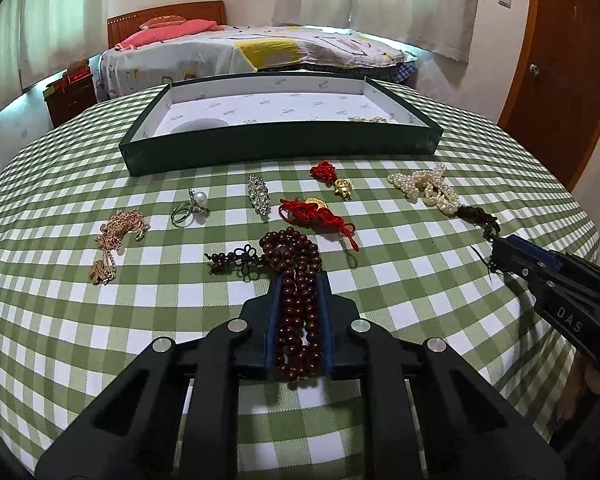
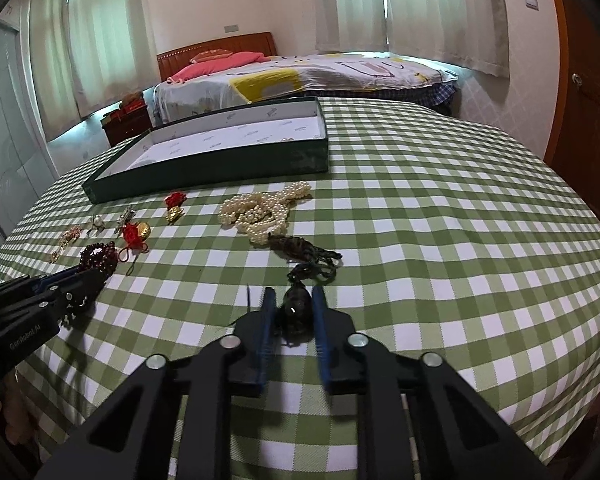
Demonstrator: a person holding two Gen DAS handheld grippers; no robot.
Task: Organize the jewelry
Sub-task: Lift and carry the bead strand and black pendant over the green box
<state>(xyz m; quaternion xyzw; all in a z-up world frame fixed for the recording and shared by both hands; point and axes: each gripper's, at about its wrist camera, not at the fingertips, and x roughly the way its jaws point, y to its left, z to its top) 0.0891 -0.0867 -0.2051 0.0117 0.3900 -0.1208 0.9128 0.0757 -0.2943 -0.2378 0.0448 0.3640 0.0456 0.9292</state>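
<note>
While clamped lengthwise, dark red beads (image 1: 298, 312), left gripper (image 1: 298, 280)

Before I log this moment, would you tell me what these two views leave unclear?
- Left wrist view: the green box front wall hides most of a grey round object and pale jewelry inside.
- Right wrist view: the dark pendant in the right hand-held gripper is too dark to identify.

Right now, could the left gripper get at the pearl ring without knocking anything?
Probably not yet: the left gripper is shut on the dark red bead strand. Once that is dropped, the pearl ring lies apart on bare cloth ahead-left, nothing between.
</note>
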